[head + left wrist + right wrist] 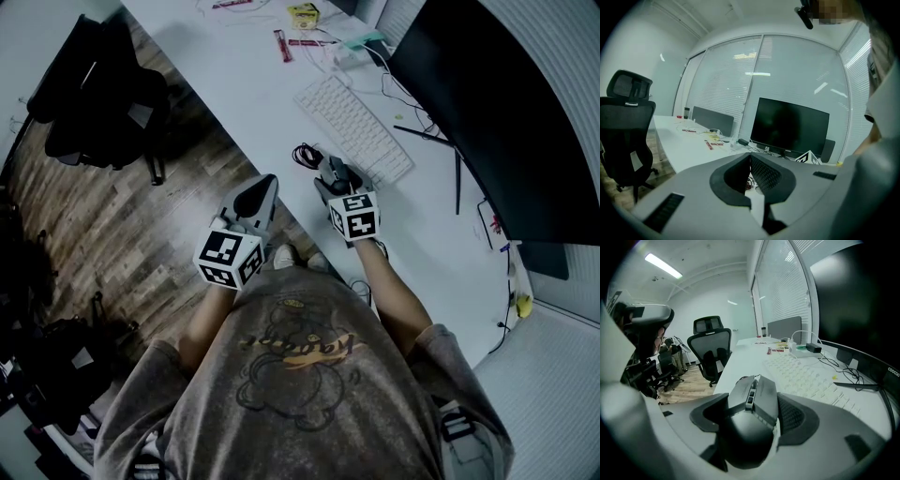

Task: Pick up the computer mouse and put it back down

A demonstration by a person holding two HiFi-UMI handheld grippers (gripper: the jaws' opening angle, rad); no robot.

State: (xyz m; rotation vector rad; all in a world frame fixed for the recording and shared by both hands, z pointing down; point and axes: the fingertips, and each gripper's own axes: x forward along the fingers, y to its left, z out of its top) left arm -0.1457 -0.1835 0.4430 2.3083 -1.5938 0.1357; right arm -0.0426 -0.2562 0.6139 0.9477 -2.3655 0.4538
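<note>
A dark grey computer mouse (752, 401) sits between the jaws of my right gripper (757, 405), whose pads close on its sides. From the head view the mouse (336, 172) and right gripper (334, 180) are over the white desk (244, 84) near its front edge, just in front of the white keyboard (354, 127). Whether the mouse rests on the desk I cannot tell. Its black cable (305, 153) lies coiled to the left. My left gripper (266, 184) hangs off the desk edge over the wooden floor, jaws together and holding nothing (750, 158).
A large dark monitor (506, 112) stands behind the keyboard, with cables at its foot. Small packets and a yellow box (303, 14) lie at the far end of the desk. A black office chair (98, 94) stands on the floor to the left.
</note>
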